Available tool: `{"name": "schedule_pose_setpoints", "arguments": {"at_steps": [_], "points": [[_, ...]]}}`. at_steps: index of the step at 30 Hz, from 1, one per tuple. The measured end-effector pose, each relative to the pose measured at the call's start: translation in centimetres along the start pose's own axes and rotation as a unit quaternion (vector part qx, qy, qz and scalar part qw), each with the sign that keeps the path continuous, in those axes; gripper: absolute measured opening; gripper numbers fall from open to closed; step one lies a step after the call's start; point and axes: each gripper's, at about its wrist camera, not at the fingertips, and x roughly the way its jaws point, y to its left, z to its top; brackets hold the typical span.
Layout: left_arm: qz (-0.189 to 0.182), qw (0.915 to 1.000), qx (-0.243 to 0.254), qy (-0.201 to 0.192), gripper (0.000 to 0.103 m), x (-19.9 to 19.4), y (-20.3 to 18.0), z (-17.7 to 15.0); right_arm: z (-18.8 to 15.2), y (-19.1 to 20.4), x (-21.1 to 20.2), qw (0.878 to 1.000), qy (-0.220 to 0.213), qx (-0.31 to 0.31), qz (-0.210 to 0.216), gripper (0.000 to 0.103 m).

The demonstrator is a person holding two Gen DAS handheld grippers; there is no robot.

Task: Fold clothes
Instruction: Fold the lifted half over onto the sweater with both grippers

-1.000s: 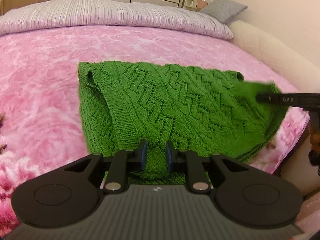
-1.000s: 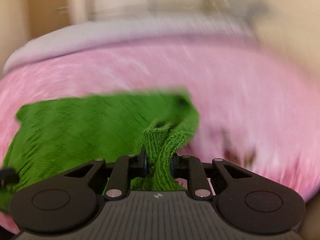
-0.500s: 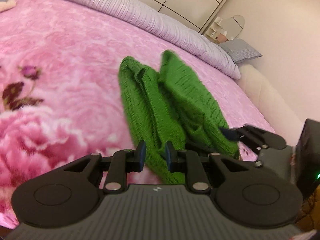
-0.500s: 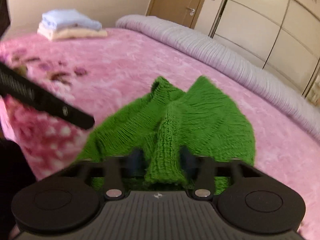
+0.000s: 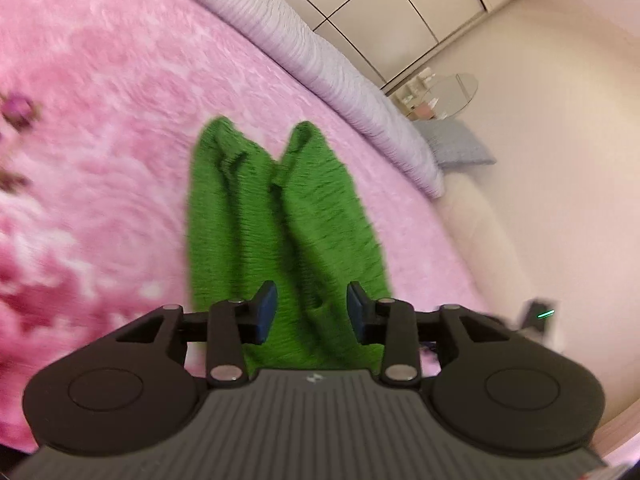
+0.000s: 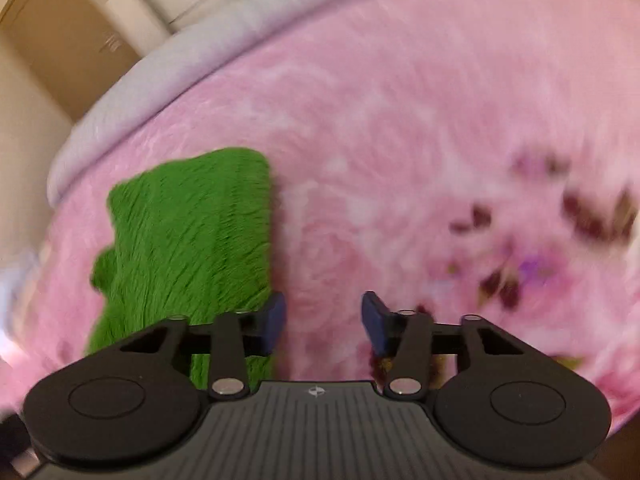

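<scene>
So the left gripper (image 5: 308, 312) has its 2 blue-padded fingers (image 5: 266, 312) spread wide with nothing pinched between them; the green knit sweater (image 5: 280, 216) lies right under the gap and runs off toward 12 o'clock, bunched into 2 long lobes with a crease down the middle; it sits on the pink floral blanket (image 5: 100, 140), near the bed's edge at 3 o'clock; a ribbed lilac duvet (image 5: 320, 68) crosses from 12 to 2 o'clock, white wardrobe doors (image 5: 420, 8) behind it, a grey cushion (image 5: 456, 148) at 2.

Right gripper (image 6: 322, 322) is wide open too, hovering over bare blanket (image 6: 400, 140); the sweater (image 6: 192, 240) is off at 10 o'clock, its edge passing just behind the left finger (image 6: 272, 322); both views are pretty blurry, so can't tell if that finger touches the knit; dark flower prints (image 6: 580, 220) at 2 o'clock.
</scene>
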Motion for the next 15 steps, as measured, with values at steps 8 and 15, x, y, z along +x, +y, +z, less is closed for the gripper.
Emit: {"name": "schedule_pose_setpoints", "arguments": {"at_steps": [8, 15], "points": [[-0.036, 0.9900, -0.130, 0.041, 0.050, 5.0, 1.8, -0.2, 1.9, -0.1, 2.9, 1.000, 0.022, 0.003, 0.021, 0.044], [-0.034, 0.9976, -0.050, 0.032, 0.013, 6.4, -0.3, -0.8, -0.2, 1.3, 2.4, 0.999, -0.010, -0.046, 0.014, 0.045]]}}
